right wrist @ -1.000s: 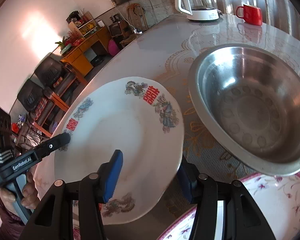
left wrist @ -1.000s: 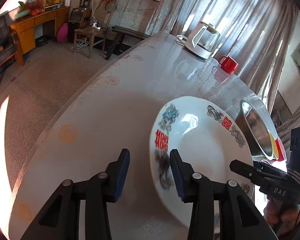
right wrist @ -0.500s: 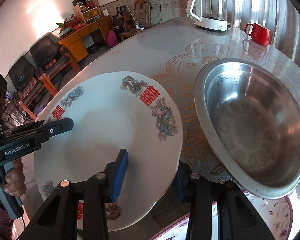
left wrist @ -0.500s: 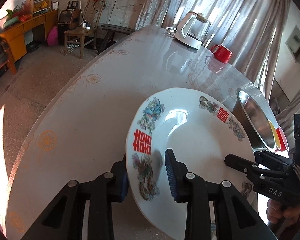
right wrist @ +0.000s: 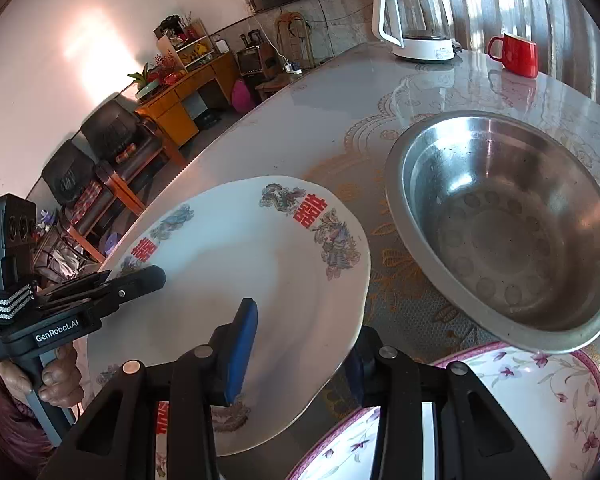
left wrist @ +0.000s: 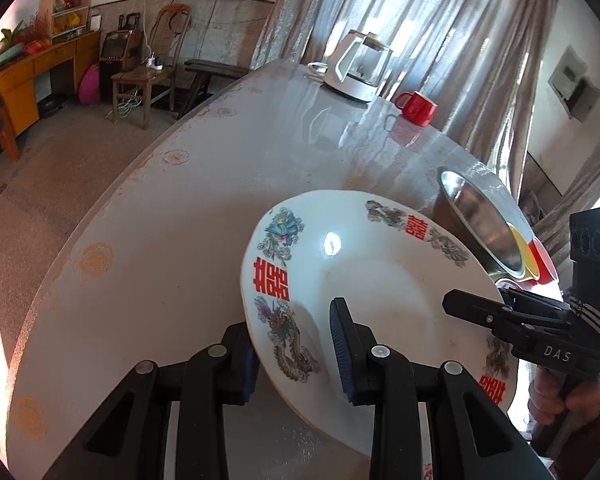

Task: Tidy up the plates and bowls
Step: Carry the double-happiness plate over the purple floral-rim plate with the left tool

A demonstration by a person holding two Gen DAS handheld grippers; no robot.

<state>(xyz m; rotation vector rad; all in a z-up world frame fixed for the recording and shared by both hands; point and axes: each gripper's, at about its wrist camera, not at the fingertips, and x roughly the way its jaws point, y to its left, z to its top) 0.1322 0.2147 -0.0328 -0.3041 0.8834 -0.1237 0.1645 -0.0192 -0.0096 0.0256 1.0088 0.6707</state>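
White plate with red double-happiness characters and dragon-and-phoenix prints sits tilted over the near part of the round table; its left rim is raised, and below its near rim lies what looks like a second plate of the same print. Whether its far rim touches the tabletop cannot be told.

Left gripper straddles the plate's left rim: one blue-padded finger lies on the plate's upper face, the other sits under the rim, outside. Jaws are narrowed around the rim and appear to pinch it, though the lower pad's contact is hidden by the plate.

Right gripper straddles the opposite rim in the same way: one blue pad over the white inner face, the other finger below the edge, on the table side. It too appears clamped on the rim; the lower pad is mostly hidden.

Each gripper shows in the other's view, held by a hand on a pistol-style handle.

Stainless steel bowl stands on the table just right of the plate, empty, apart from it. Behind it, in the left wrist view, yellow and red bowl rims peek out. A floral plate with a pink border lies near the right gripper, its edge partly under the steel bowl's rim.

Far side of the table: glass kettle with white base, red mug beside it.
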